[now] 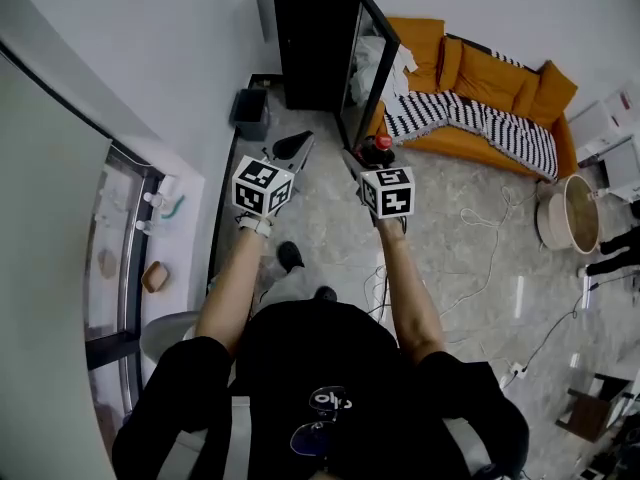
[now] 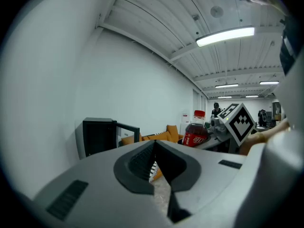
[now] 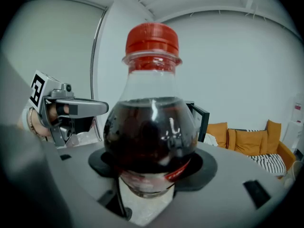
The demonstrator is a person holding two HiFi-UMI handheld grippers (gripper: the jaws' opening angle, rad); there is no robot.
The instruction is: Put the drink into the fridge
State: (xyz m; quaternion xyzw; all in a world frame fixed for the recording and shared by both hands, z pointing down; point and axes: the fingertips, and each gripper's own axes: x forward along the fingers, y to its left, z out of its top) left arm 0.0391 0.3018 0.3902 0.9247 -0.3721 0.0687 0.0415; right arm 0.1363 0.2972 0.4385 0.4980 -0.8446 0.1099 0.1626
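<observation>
My right gripper (image 1: 368,160) is shut on a cola bottle (image 3: 151,127) with a red cap and dark drink; the bottle stands upright between the jaws and fills the right gripper view. The same bottle (image 2: 195,131) shows to the right in the left gripper view, and its red cap (image 1: 382,143) shows in the head view. My left gripper (image 1: 292,148) is shut with nothing in it, held left of the bottle. The black fridge (image 1: 315,33) stands ahead on the floor with its glass door (image 1: 368,63) swung open to the right.
An orange sofa (image 1: 490,88) with a striped blanket stands right of the fridge. A dark bin (image 1: 251,113) sits by the wall to its left. Cables run over the grey floor (image 1: 470,228), and a round stool (image 1: 570,213) stands at the right. A white wall runs along the left.
</observation>
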